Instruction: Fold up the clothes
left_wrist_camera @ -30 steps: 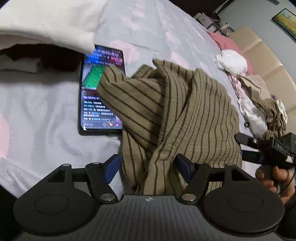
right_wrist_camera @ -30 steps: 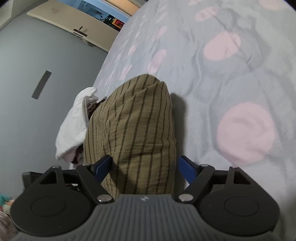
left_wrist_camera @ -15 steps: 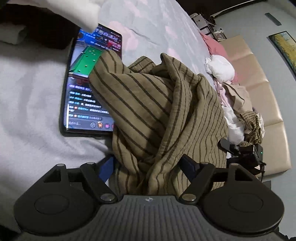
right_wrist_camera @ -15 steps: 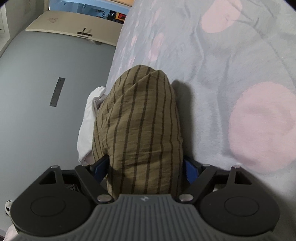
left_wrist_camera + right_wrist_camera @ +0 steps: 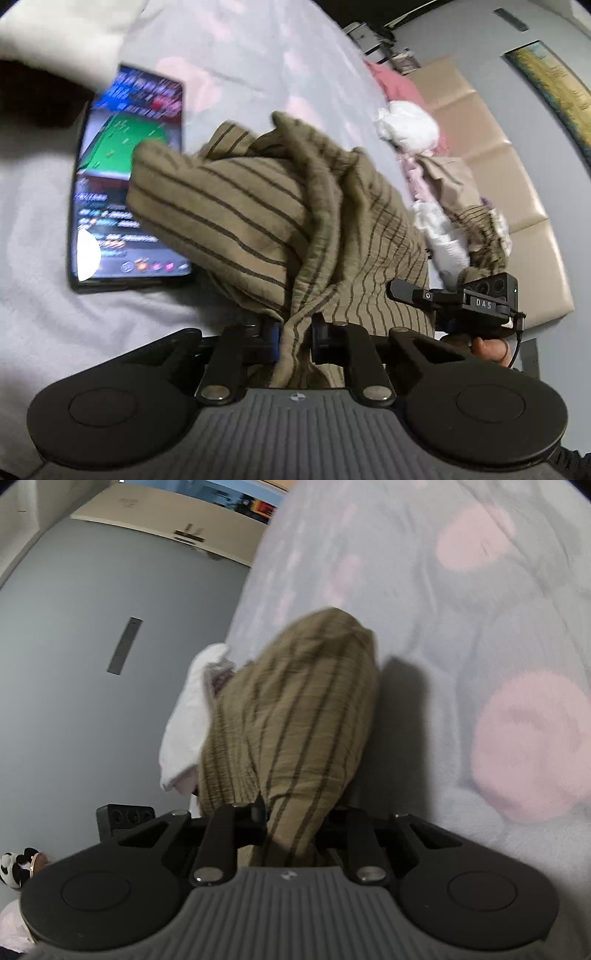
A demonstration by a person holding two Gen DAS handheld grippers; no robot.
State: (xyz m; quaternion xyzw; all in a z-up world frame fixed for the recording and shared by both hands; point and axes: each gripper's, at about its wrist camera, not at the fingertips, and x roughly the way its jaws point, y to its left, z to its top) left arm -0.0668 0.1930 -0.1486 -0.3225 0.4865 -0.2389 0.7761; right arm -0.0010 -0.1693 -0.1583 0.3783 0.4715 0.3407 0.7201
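Left of the bunched olive-brown striped garment [image 5: 280,221], a lit black smartphone [image 5: 122,192] lies on the grey bedsheet with pink dots [image 5: 240,48], its near corner under the cloth. To the right, a heap of white and pink crumpled clothes [image 5: 436,177] crowds the beige padded headboard [image 5: 517,192]. The sheet beyond [image 5: 498,646] lies open.

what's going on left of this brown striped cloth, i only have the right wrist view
Observer: A lit smartphone lies on the bed, and a corner of the brown striped cloth overlaps its right edge.
Operator: is the left gripper holding anything
Observer: Yes, the left gripper is shut on a bunched fold of the cloth.
Operator: more clothes to fold?
Observer: An unfolded pile, white and tan pieces, lies along the beige padded headboard.
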